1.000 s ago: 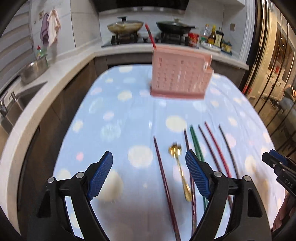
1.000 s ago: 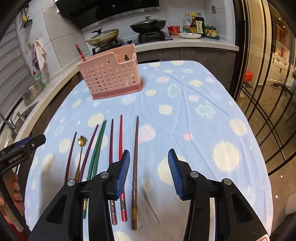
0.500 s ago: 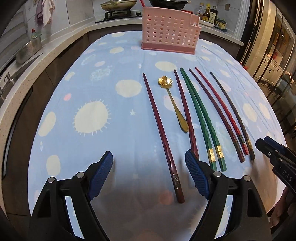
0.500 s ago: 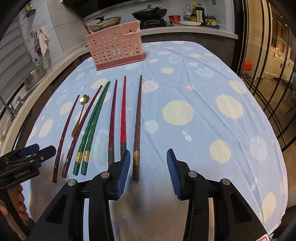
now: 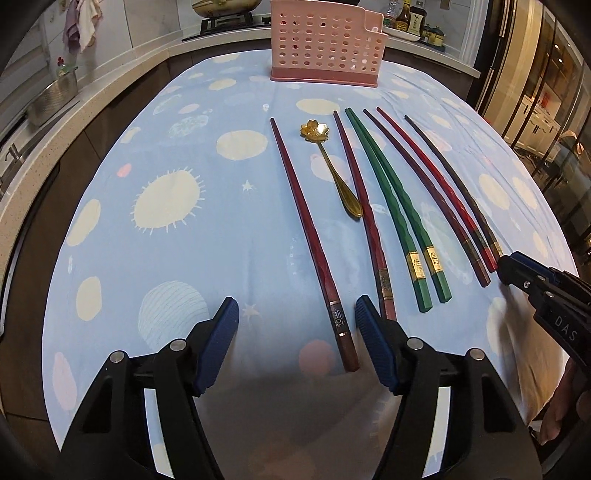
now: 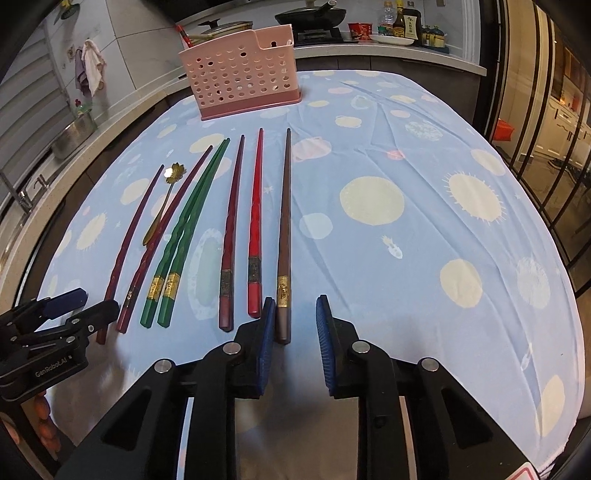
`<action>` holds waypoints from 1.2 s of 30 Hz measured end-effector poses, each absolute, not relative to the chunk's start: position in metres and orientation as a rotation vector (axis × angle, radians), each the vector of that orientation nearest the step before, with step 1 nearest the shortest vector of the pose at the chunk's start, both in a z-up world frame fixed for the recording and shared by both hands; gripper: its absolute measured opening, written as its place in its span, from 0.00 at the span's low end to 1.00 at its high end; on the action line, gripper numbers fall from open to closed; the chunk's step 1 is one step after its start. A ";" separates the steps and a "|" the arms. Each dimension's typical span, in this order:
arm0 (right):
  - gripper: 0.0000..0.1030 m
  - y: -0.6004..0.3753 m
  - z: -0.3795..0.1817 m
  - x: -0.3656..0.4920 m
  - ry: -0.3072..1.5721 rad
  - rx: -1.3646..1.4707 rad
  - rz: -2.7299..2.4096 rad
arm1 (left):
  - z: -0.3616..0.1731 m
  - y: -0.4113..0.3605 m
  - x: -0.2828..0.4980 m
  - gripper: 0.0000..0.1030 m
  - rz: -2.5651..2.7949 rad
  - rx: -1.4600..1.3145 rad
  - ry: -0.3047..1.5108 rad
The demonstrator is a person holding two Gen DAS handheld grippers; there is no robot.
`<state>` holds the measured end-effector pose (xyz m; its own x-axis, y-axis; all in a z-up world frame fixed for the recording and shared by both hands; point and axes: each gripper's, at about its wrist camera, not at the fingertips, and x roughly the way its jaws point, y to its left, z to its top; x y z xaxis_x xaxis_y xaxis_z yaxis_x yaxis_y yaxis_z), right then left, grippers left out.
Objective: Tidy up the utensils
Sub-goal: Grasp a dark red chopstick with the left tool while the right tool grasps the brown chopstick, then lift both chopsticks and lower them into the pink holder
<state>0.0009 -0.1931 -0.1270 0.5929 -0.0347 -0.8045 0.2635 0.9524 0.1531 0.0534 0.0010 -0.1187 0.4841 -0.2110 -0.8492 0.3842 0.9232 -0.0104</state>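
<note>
Blue-padded left tongs (image 5: 297, 325) are closing around the butt of the outermost dark-red chopstick (image 5: 308, 229), not yet pinching; the right tongs (image 6: 295, 321) narrow on the brown chopstick (image 6: 284, 236), pads apparently short of it; every chopstick and the gold spoon (image 5: 334, 168) lies on the desk (image 5: 155, 258); only the right view shows a red utensil (image 6: 183, 36) behind the pink holder (image 6: 242, 79), though whether it stands inside I cannot tell.

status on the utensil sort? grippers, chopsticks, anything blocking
Left gripper closing around dark red chopstick, pads not touching. Right gripper closing around brown chopstick, not gripped. Both flat on cloth. Pink caddy unobstructed.
</note>
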 end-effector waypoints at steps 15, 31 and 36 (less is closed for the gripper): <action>0.07 -0.189 -0.127 -0.011 0.908 0.223 -0.175 | -0.117 0.015 0.041 0.21 -0.357 0.177 0.976; 0.07 -0.203 -0.082 -0.024 0.818 0.281 -0.158 | -0.070 0.031 0.039 0.07 -0.386 0.112 0.918; 0.07 -0.210 -0.053 -0.024 0.749 0.284 -0.151 | -0.042 0.035 0.045 0.07 -0.393 0.083 0.862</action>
<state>-0.0237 -0.2102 -0.0528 0.7238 -0.0340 -0.6892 0.2352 0.9511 0.2000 0.0448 0.0349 -0.0424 0.5839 -0.3035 -0.7530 0.3695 0.9252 -0.0864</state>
